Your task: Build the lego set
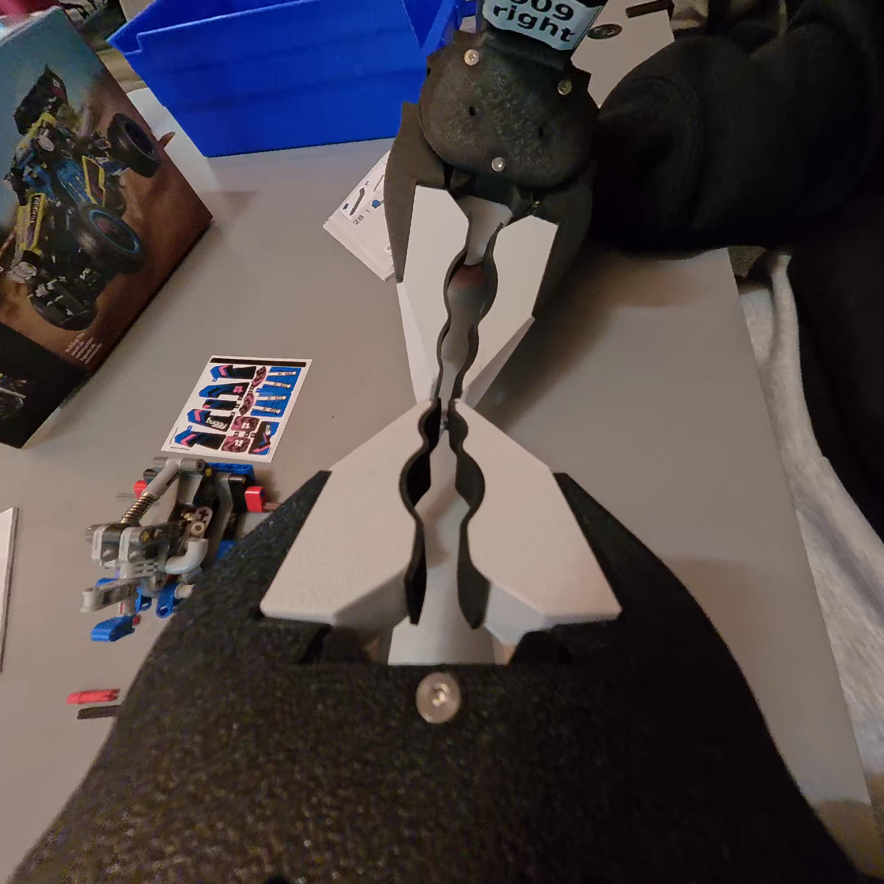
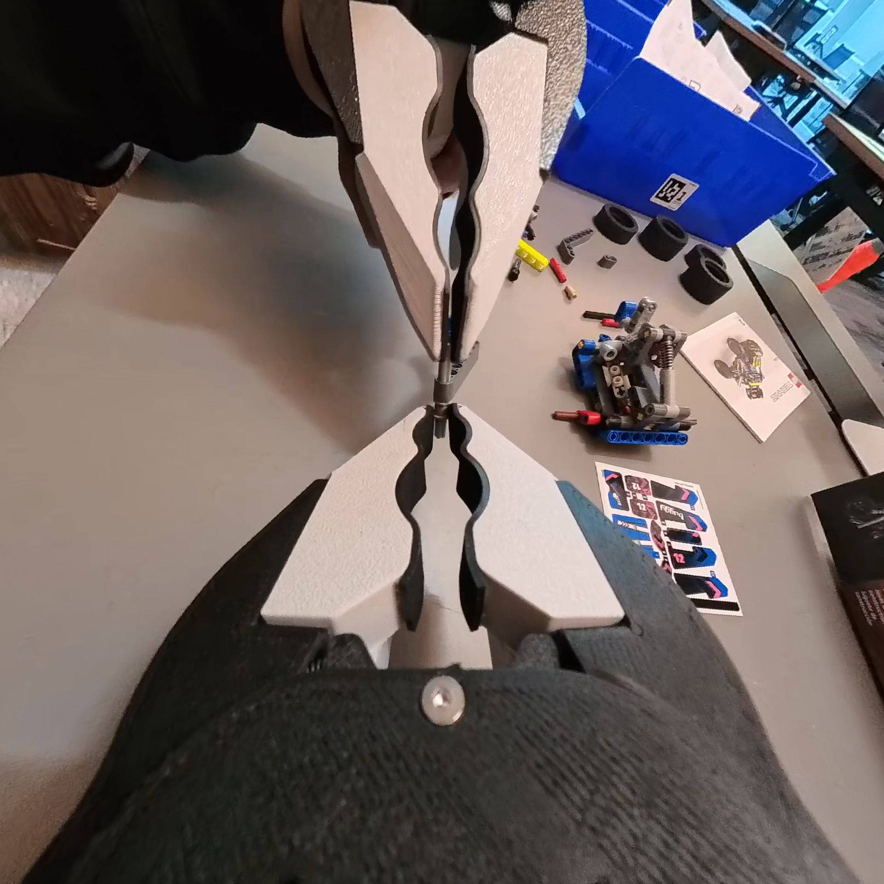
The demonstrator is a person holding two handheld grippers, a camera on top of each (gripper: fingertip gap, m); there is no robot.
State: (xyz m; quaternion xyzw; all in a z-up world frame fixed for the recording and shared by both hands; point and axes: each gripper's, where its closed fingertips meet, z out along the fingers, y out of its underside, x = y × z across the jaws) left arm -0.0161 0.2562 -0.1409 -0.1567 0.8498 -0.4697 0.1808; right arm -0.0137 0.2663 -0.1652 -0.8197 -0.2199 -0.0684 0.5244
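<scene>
My two grippers meet tip to tip above the bare grey table (image 2: 167, 430). The right gripper (image 2: 441, 423) is closed on the lower end of a small dark grey pin or axle piece (image 2: 443, 388). The left gripper (image 1: 444, 421) comes in from the far side, its own tips pinched on the upper end of the same little assembly; I judge that one part is being pressed into another, which is why both tools line up nose to nose on one axis. From the left wrist camera the piece is almost wholly hidden between the closed tips.

Off to the right of my right jaws, well apart, lies the half-built blue, grey and black Technic chassis with a coil spring shock (image 2: 636, 378), resting on its side. Beyond it are four black rubber tyres (image 2: 662, 237) and a scatter of loose pieces, a yellow beam (image 2: 532, 254) among them, near a blue plastic bin (image 2: 669, 143). Nearer my jaws than the chassis is a white sticker sheet with blue, black and pink decals (image 2: 667, 535); a white instruction booklet (image 2: 746, 378) lies just past the chassis.

To the left of my left jaws stands the cardboard set box with a buggy picture (image 1: 71, 201). Box, booklet, sheet and bin label carry print, and a paper tag with writing sits on the right tool's body; I leave the wording unread.
</scene>
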